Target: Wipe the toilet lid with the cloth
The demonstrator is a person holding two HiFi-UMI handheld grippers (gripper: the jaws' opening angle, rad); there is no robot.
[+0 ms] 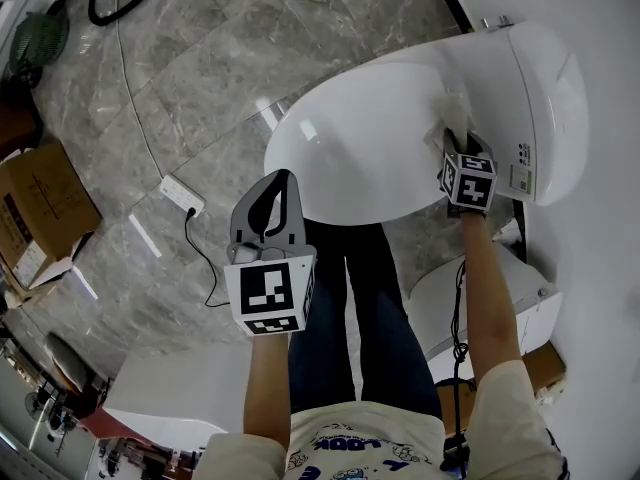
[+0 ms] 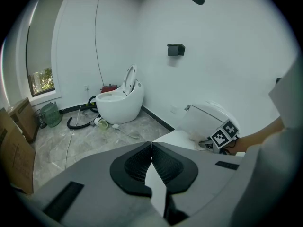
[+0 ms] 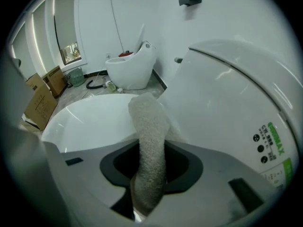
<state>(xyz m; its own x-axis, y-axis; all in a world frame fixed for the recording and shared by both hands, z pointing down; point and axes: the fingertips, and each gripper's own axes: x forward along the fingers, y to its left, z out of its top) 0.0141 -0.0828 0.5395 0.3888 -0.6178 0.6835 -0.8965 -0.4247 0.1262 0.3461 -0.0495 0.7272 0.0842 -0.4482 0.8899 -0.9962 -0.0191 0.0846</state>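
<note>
The white toilet lid (image 1: 360, 148) lies closed and glossy in front of me, also low in the right gripper view as the lid (image 3: 90, 122). My right gripper (image 1: 452, 136) is shut on a pale fluffy cloth (image 3: 149, 145), which presses onto the lid's back end near the tank (image 1: 545, 88); the cloth (image 1: 448, 108) bunches ahead of the jaws. My left gripper (image 1: 268, 200) hangs off the lid's near left edge, above the floor, shut with nothing in it. From the left gripper view, the right gripper's marker cube (image 2: 223, 135) shows at the toilet's rear.
A cardboard box (image 1: 35, 213) sits on the left floor, a power strip (image 1: 182, 195) with cable beside the toilet. A second white toilet (image 2: 120, 100) with raised seat stands by the far wall, with a hose (image 2: 78, 122) near it. My legs (image 1: 365, 318) stand below the lid.
</note>
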